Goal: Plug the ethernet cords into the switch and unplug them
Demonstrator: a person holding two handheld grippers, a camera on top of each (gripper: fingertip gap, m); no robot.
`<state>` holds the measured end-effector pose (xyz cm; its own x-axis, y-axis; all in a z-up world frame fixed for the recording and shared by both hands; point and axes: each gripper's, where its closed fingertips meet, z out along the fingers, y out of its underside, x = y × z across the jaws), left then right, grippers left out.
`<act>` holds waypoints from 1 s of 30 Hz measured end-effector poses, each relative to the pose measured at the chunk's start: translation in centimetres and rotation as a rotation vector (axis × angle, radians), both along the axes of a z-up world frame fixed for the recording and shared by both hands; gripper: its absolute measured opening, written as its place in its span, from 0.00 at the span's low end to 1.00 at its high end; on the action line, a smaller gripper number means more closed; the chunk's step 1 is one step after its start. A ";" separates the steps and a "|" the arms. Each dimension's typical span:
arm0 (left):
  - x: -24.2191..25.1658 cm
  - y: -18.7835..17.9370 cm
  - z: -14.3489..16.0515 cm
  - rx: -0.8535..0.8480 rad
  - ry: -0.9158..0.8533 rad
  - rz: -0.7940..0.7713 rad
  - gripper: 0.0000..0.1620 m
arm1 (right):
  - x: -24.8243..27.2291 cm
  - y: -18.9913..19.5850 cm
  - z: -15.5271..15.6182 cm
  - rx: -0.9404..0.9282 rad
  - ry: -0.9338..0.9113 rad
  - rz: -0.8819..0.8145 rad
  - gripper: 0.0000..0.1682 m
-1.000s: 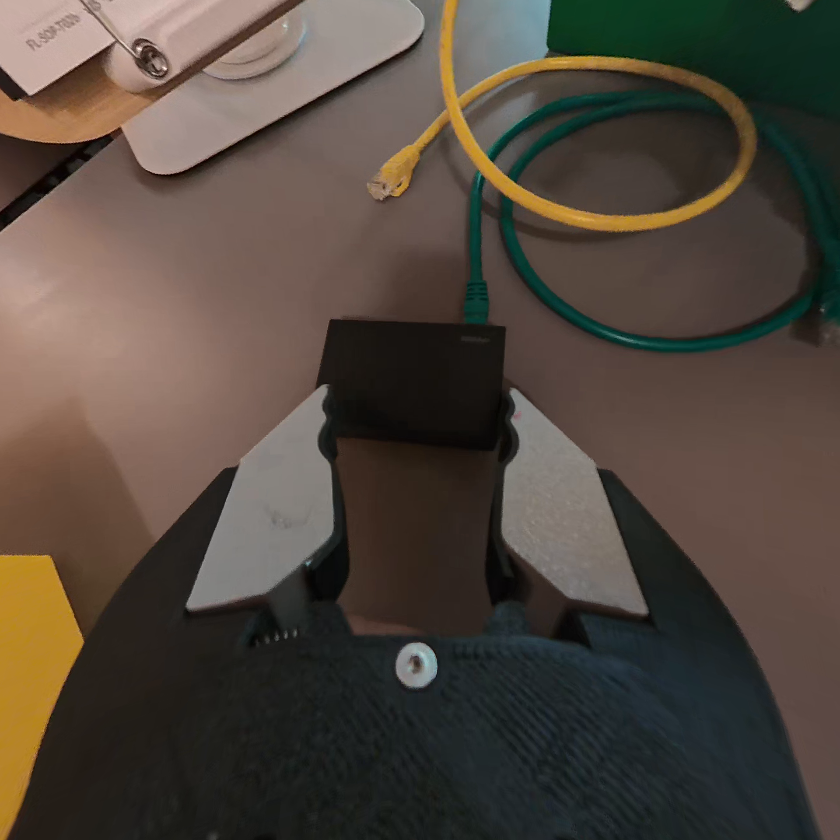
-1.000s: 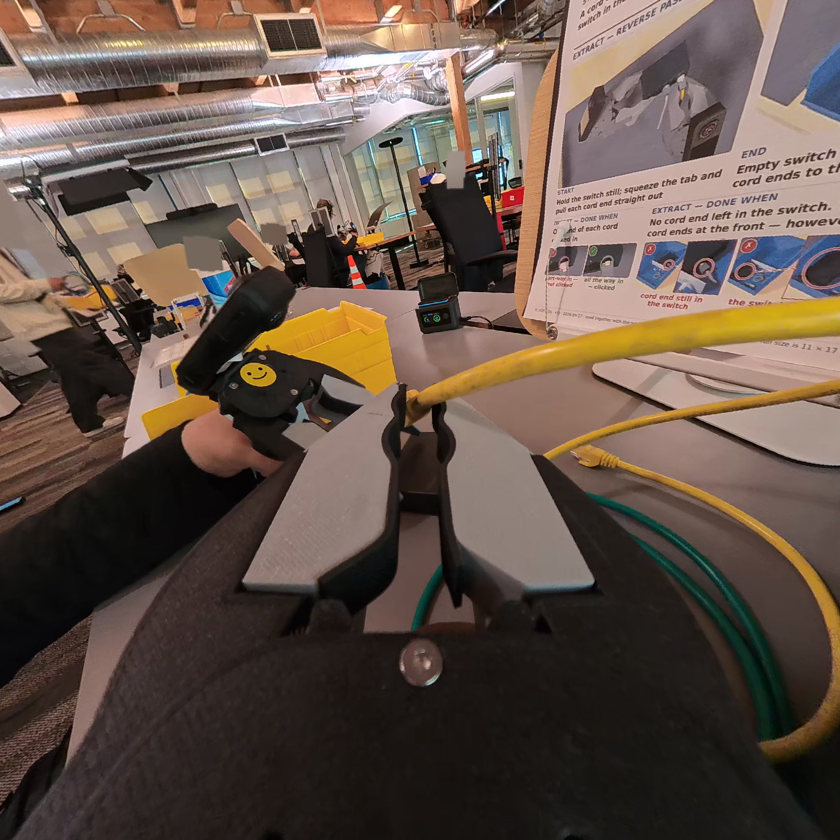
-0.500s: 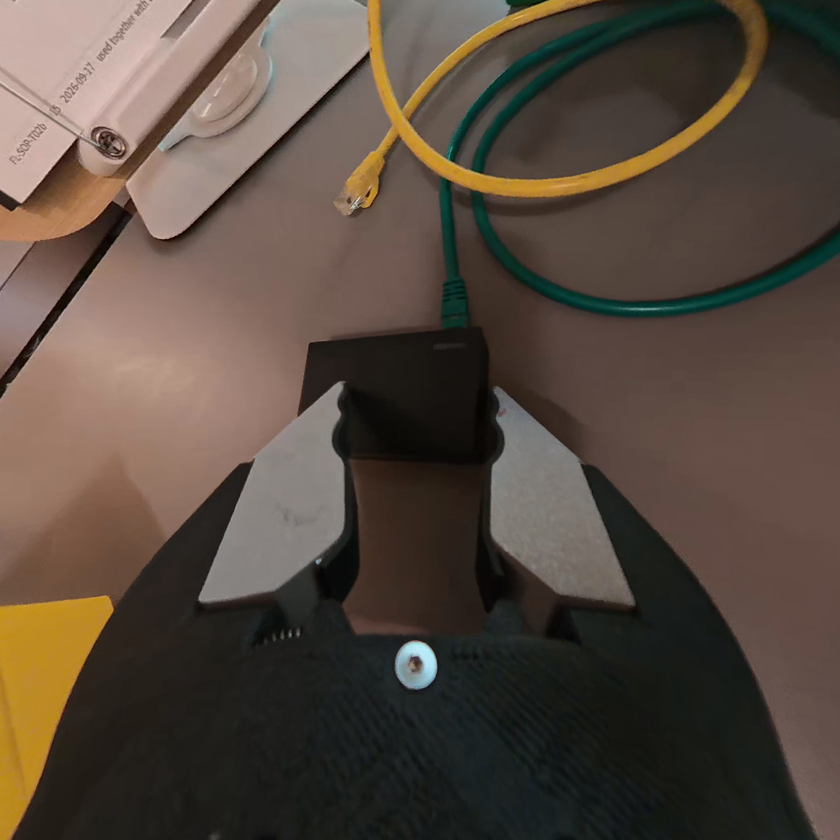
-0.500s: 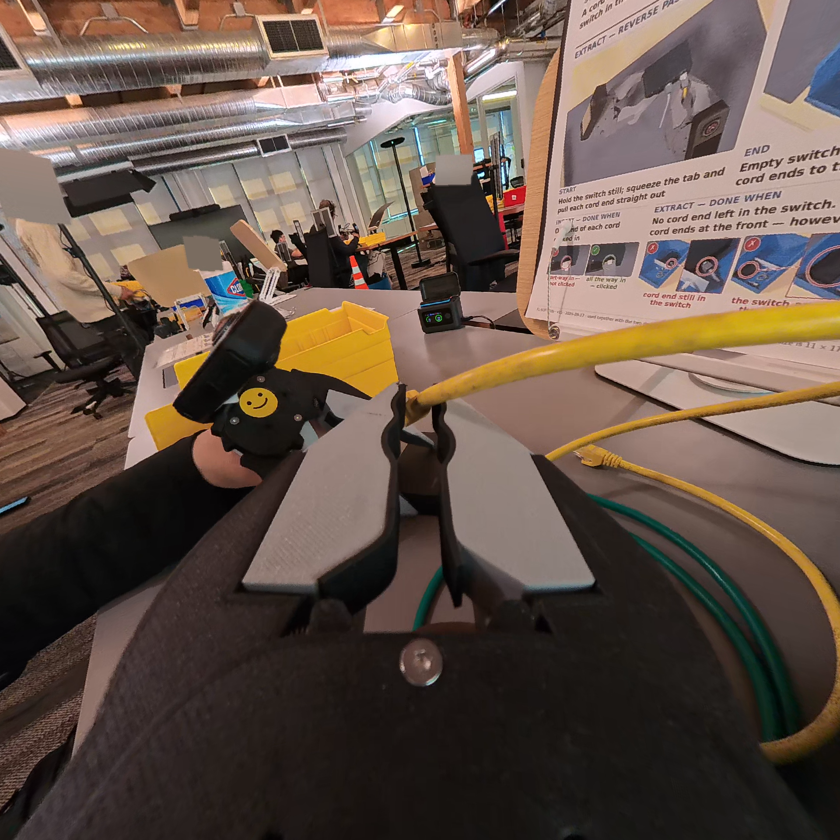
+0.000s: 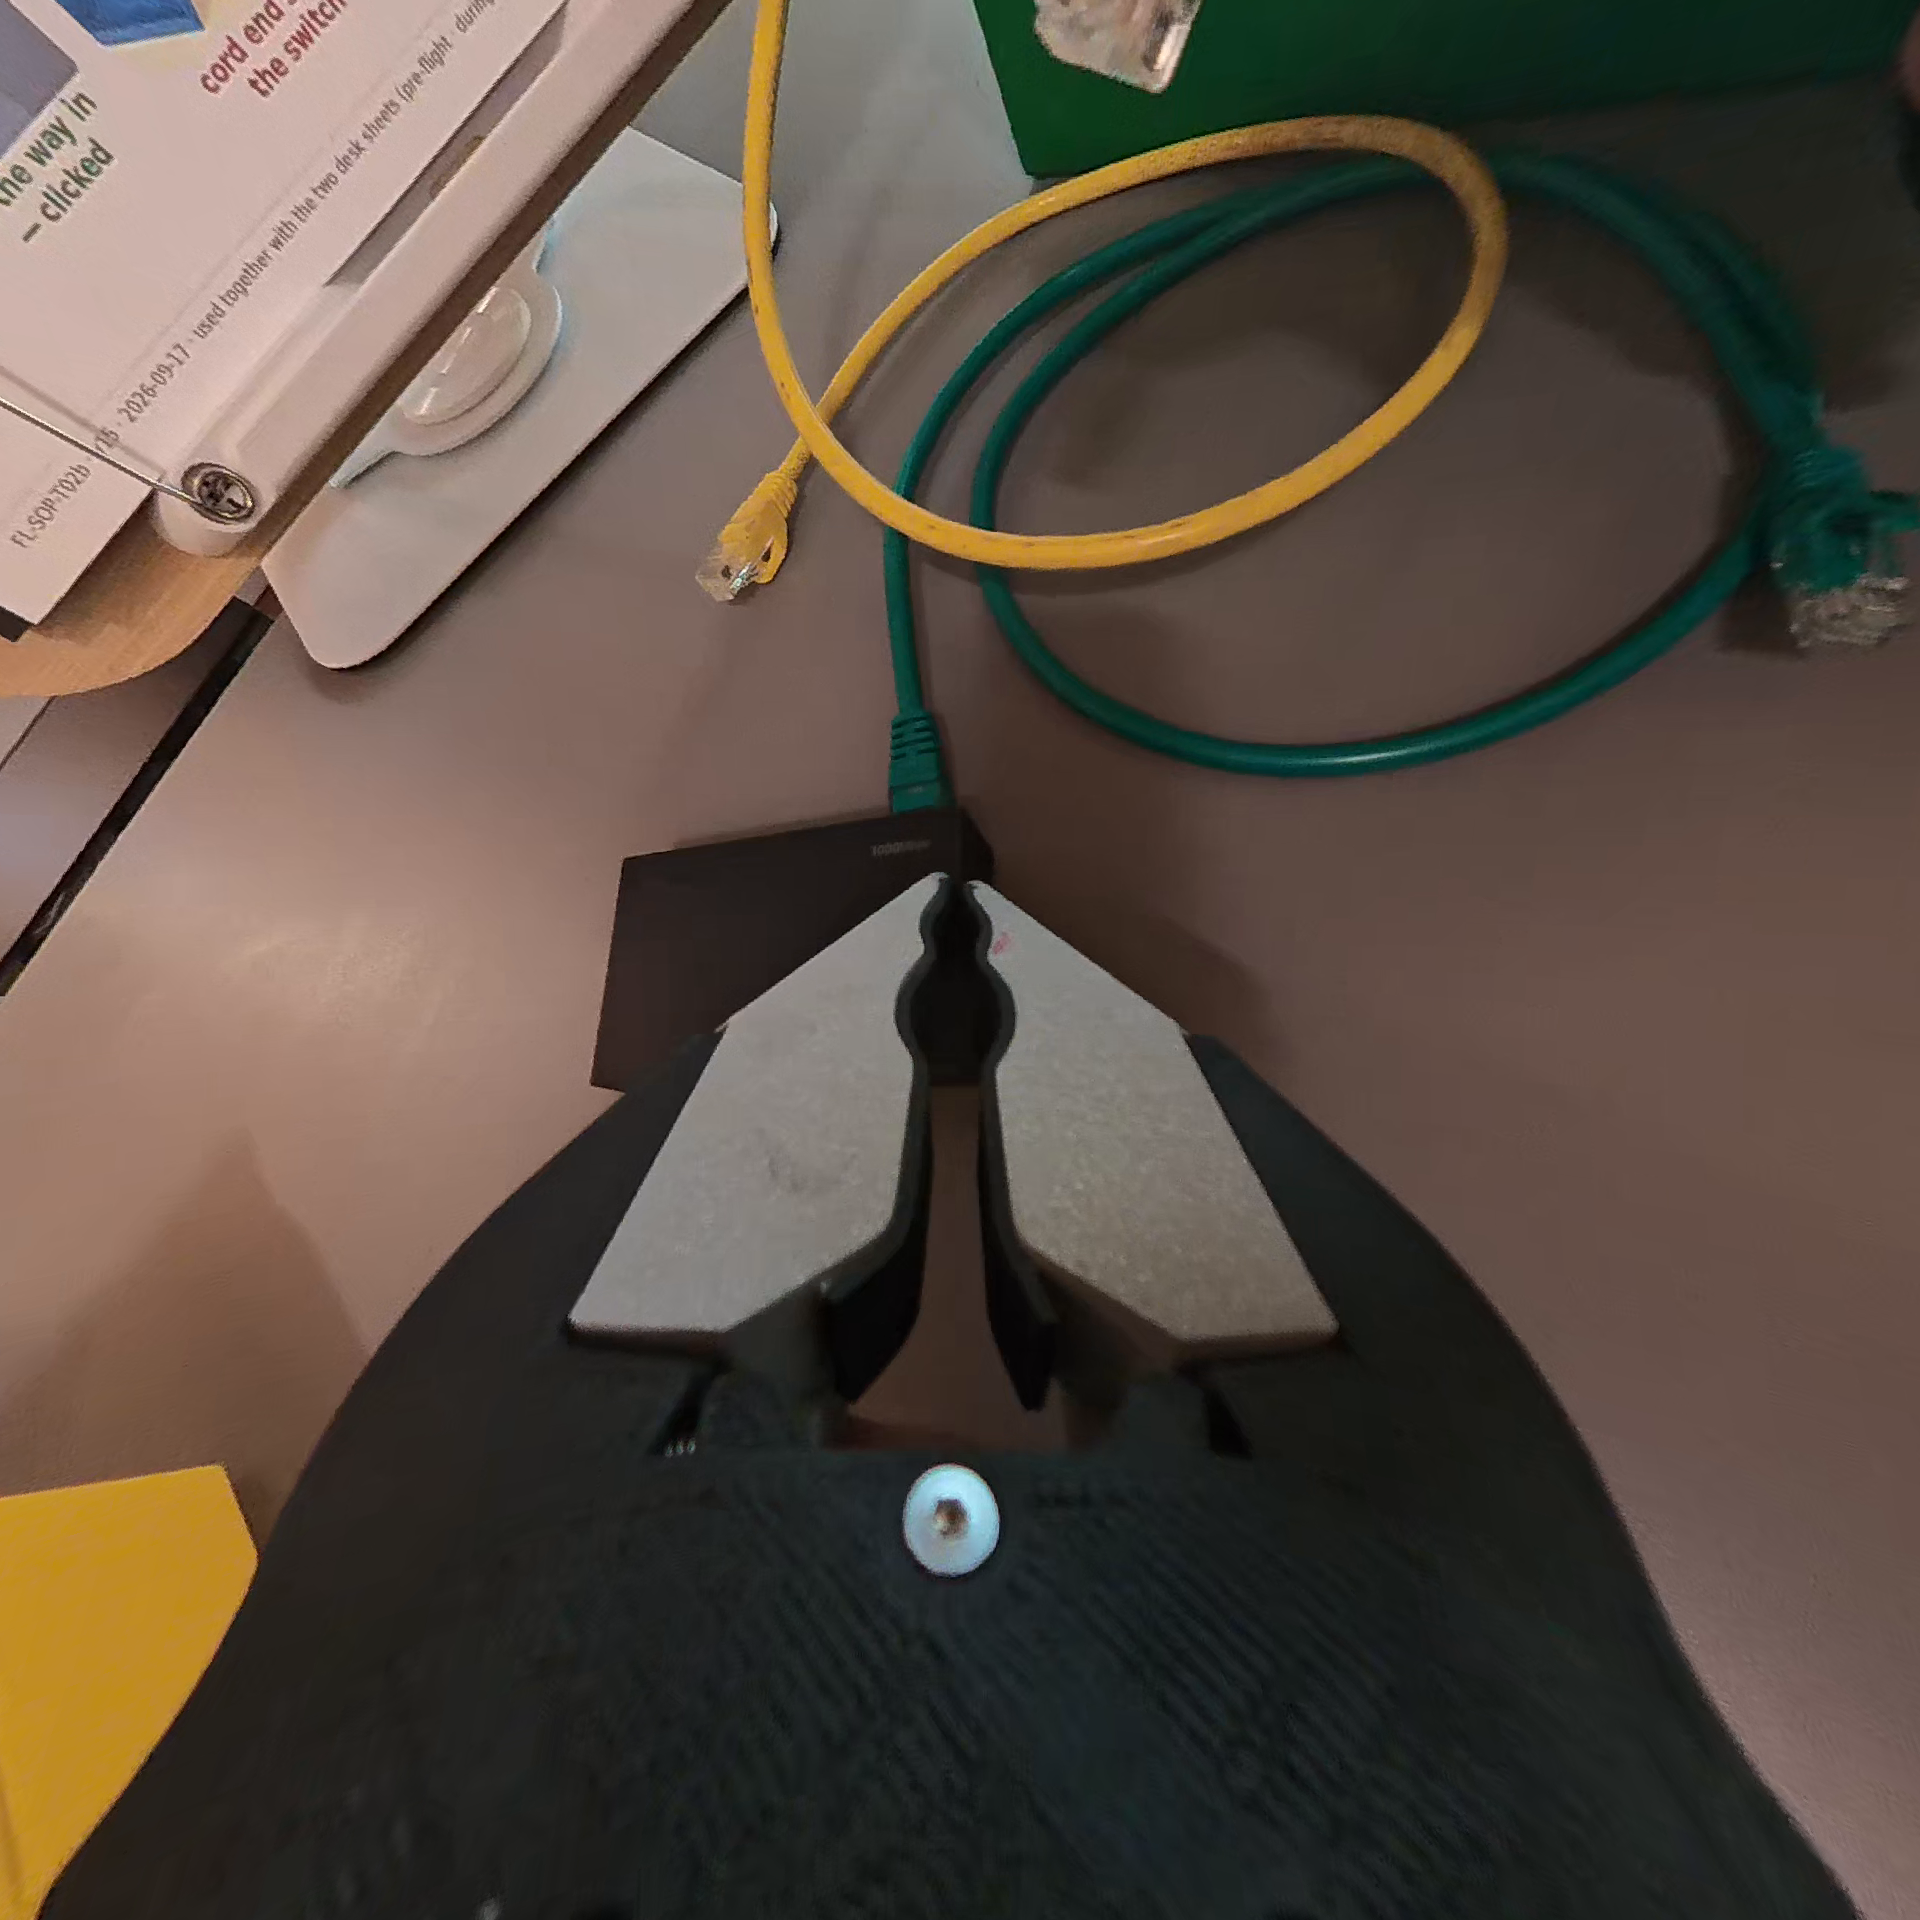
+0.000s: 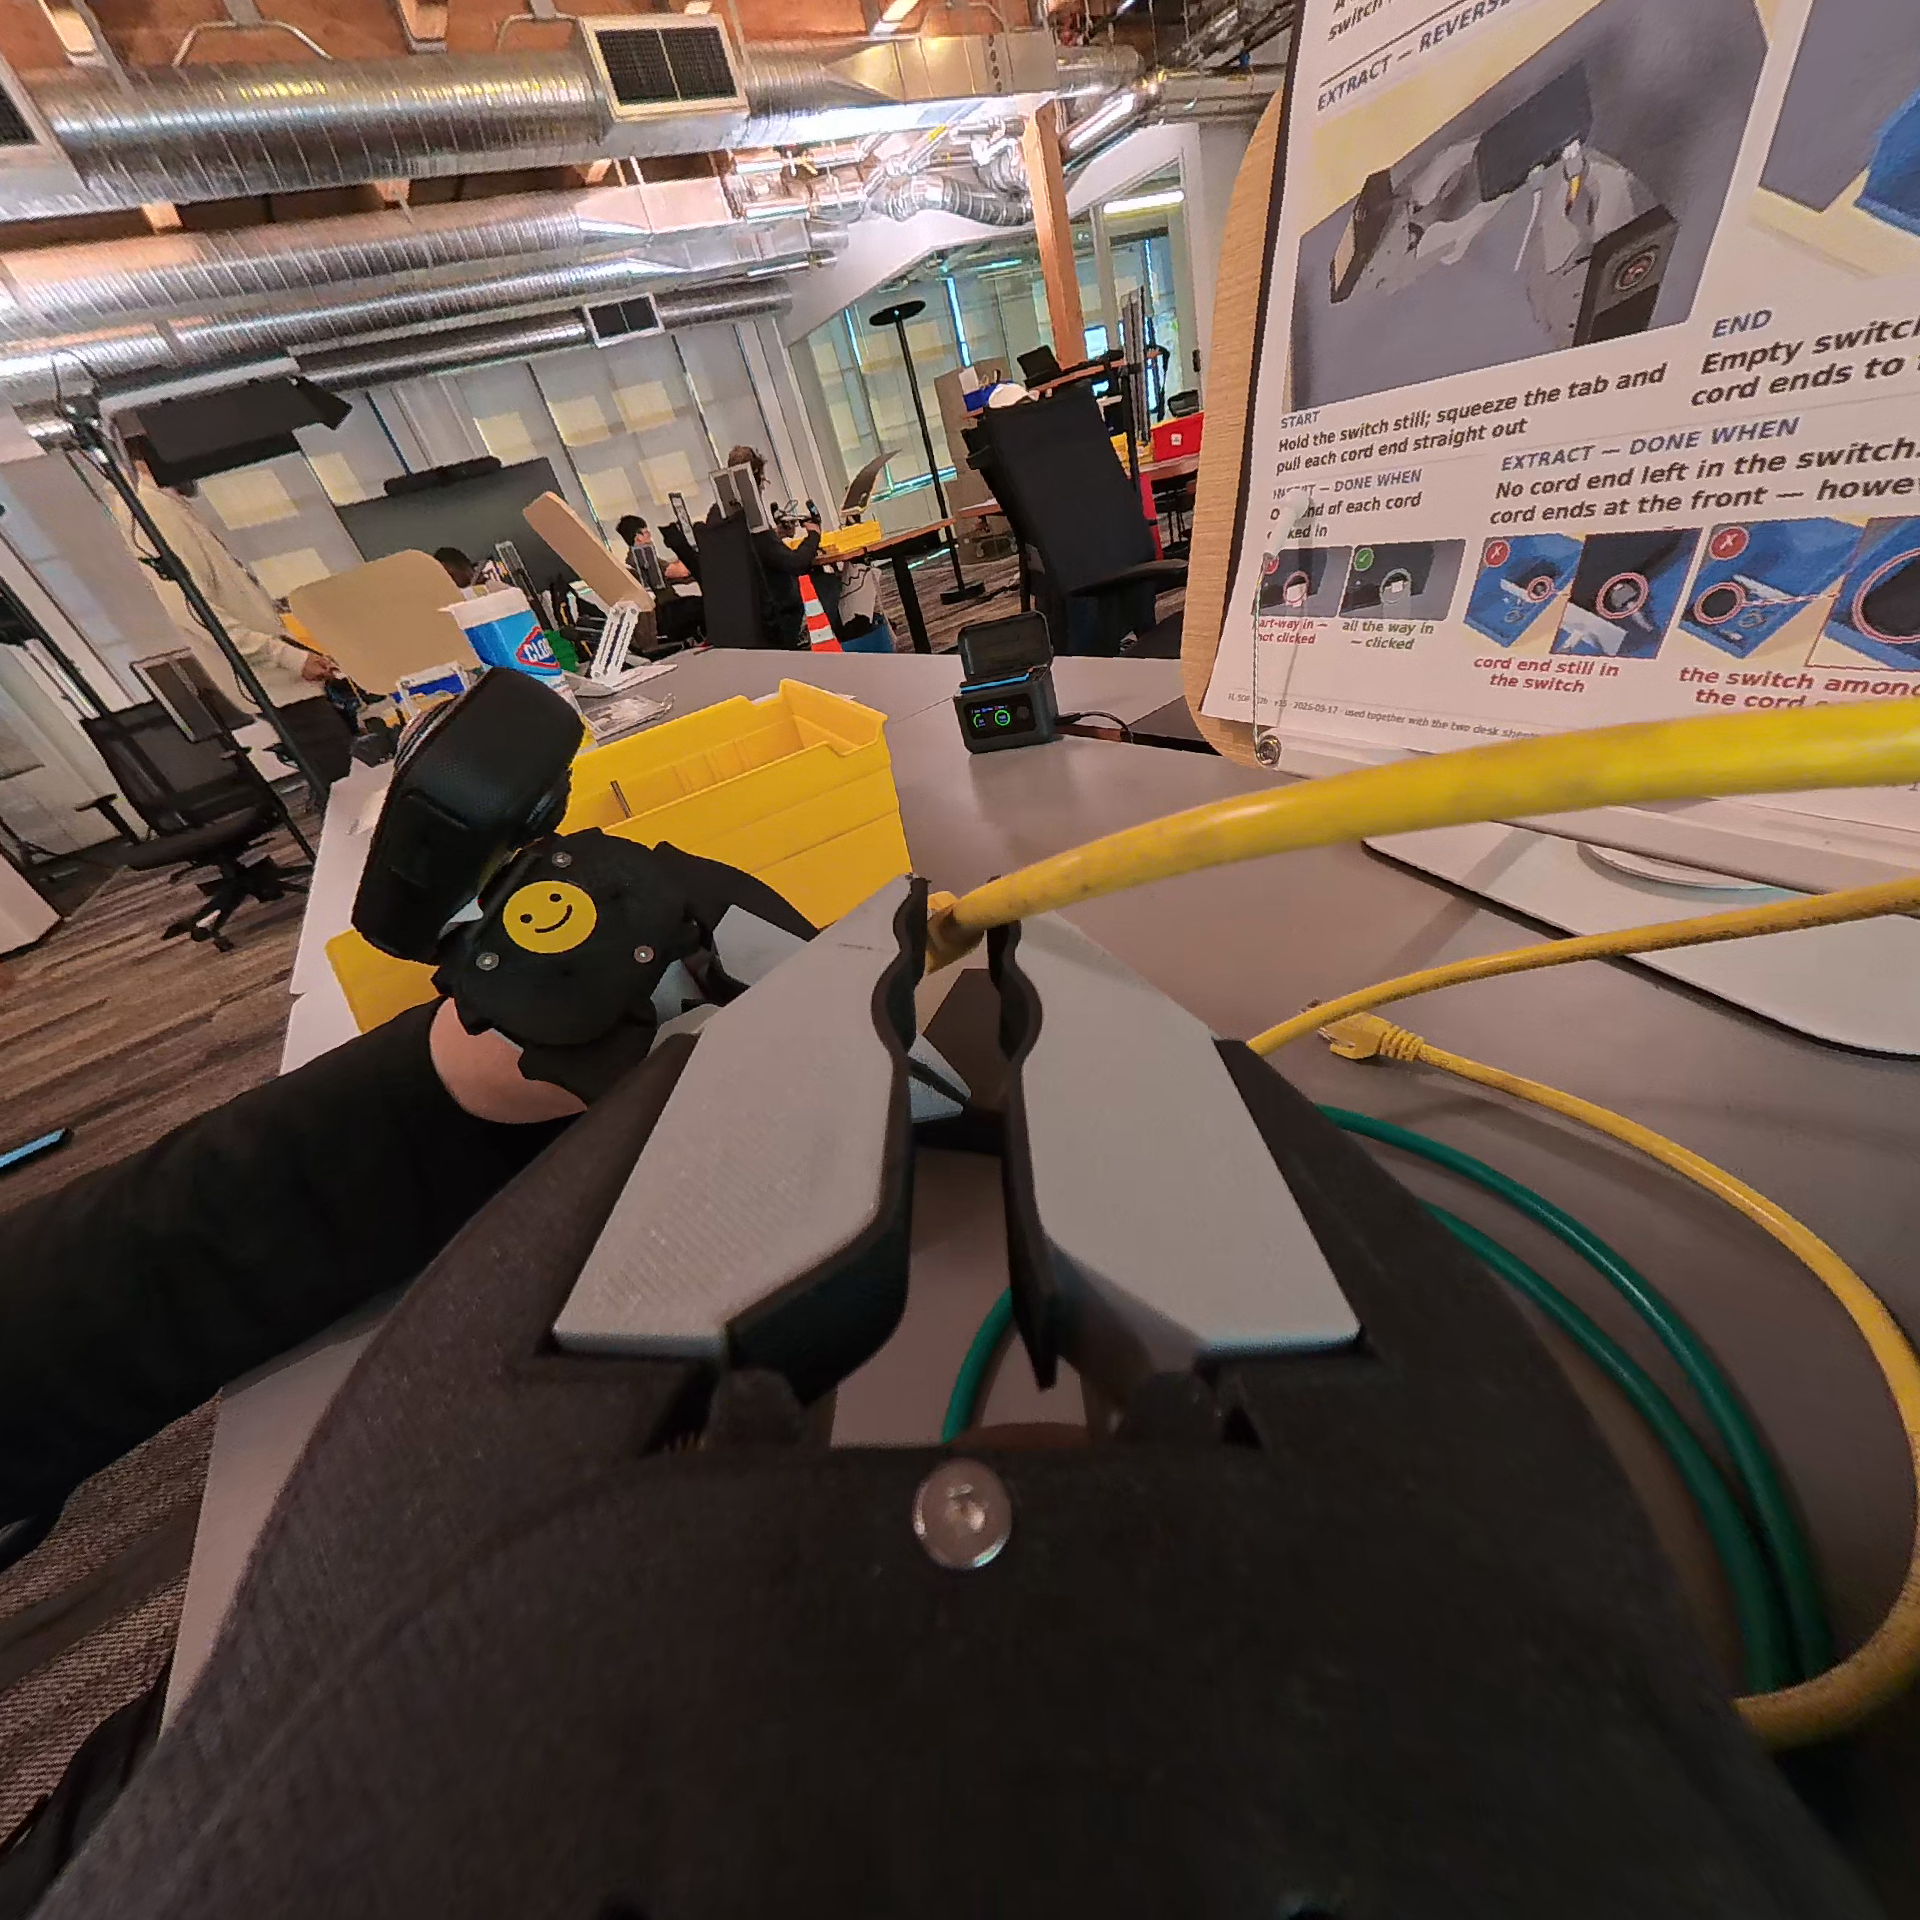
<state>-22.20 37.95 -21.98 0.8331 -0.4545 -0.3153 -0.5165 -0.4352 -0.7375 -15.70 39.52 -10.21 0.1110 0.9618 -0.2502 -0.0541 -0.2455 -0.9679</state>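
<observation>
The left gripper [image 5: 954, 883] had its fingers pressed together, tips nearly touching, above the right part of the black switch [image 5: 727, 935], which lay flat on the brown-grey table [image 5: 1455, 1039]. Whether the tips touched the switch could not be told. A green ethernet cord [image 5: 1299, 748] was plugged into the switch's far right corner; it looped to the right, its other plug [image 5: 1839, 582] lying loose near the right edge. The right gripper [image 6: 954, 925] pinched the yellow ethernet cord [image 6: 1455, 790] at its boot just behind the plug, holding that end off the table. The cord's other plug [image 5: 743, 540] lay free beyond the switch, just left of the green cord. Farther left stood an instruction sheet [image 5: 208, 260] on a white stand [image 5: 468, 499]; a yellow bin [image 6: 769, 790] sat beyond the left gripper.
</observation>
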 end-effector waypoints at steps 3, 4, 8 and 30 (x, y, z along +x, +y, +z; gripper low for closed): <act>-0.5 0.3 0.7 0.036 -0.012 0.028 0.01 | 0.0 0.0 0.0 0.000 0.001 0.002 0.04; -0.8 0.5 1.2 0.061 -0.030 0.043 0.03 | 0.0 -0.1 0.1 0.000 0.002 0.003 0.04; -3.1 1.3 3.2 0.144 -0.153 0.182 0.09 | 0.1 -0.1 0.2 0.000 0.006 0.003 0.04; -3.8 1.4 -0.1 -0.042 -0.349 0.279 0.54 | 0.0 -0.2 0.1 -0.004 0.006 0.008 0.05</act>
<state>-26.00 39.40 -22.10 0.9789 -0.2033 0.0203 -0.0984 -0.5562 -0.8252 -15.66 39.35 -10.08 0.1020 0.9615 -0.2550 -0.0579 -0.2502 -0.9665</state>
